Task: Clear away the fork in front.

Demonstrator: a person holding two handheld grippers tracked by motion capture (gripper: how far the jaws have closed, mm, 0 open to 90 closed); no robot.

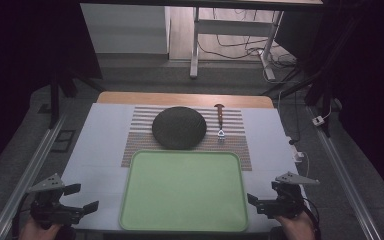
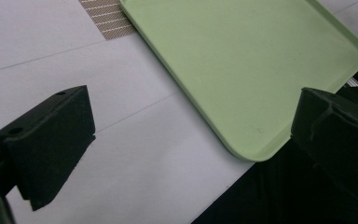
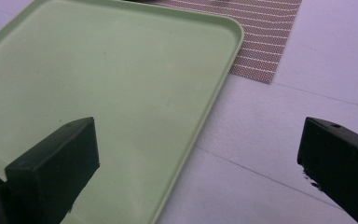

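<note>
The tray [image 1: 184, 191] lies flat at the near middle of the table [image 1: 95, 145], its far edge resting over the near part of a striped mat [image 1: 240, 150], and nothing is on it. It is the thing nearest both grippers, and it sits between them: the left gripper [image 1: 82, 197] hovers just off the tray's near-left corner, the right gripper [image 1: 252, 200] just off its near-right corner, each pointing inward toward it. Both have their jaws spread wide with nothing between them. In the left gripper view the tray's [image 2: 261, 70] rounded corner lies just ahead of the jaws; in the right gripper view one jaw already hangs over the tray's [image 3: 98, 84] side rim. The tray's long axis runs left to right, so a two-sided lift would likely take one rim per gripper. Farther off on the mat sit a dark round plate [image 1: 179, 127] and, to its right, a fork [image 1: 220, 121] lying near-to-far, somewhat nearer the right gripper.
</note>
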